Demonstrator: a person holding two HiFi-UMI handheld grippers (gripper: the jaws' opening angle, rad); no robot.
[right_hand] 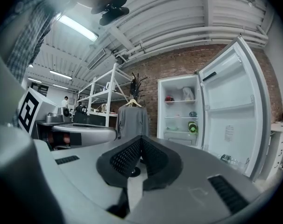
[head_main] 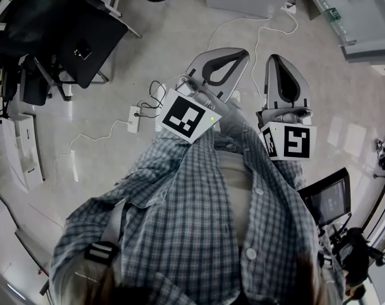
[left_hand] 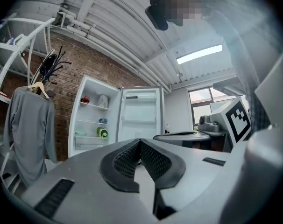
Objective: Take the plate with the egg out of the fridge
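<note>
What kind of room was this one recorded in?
Probably a lab or workshop, not a home kitchen: bare red brick wall, white metal shelving rack, white power strip on the pale floor.

The left gripper (head_main: 243,54) and right gripper (head_main: 274,59) hover above pale floor (head_main: 180,18).

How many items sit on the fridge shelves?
5: red item and white item on the top shelf, bluish item on the second, pale dish and green item on the third. Others may be hidden.

Rough brick wall (right_hand: 179,62), glossy fridge door (right_hand: 230,101) (smooth plastic), cloth shirt (head_main: 180,208)
</note>
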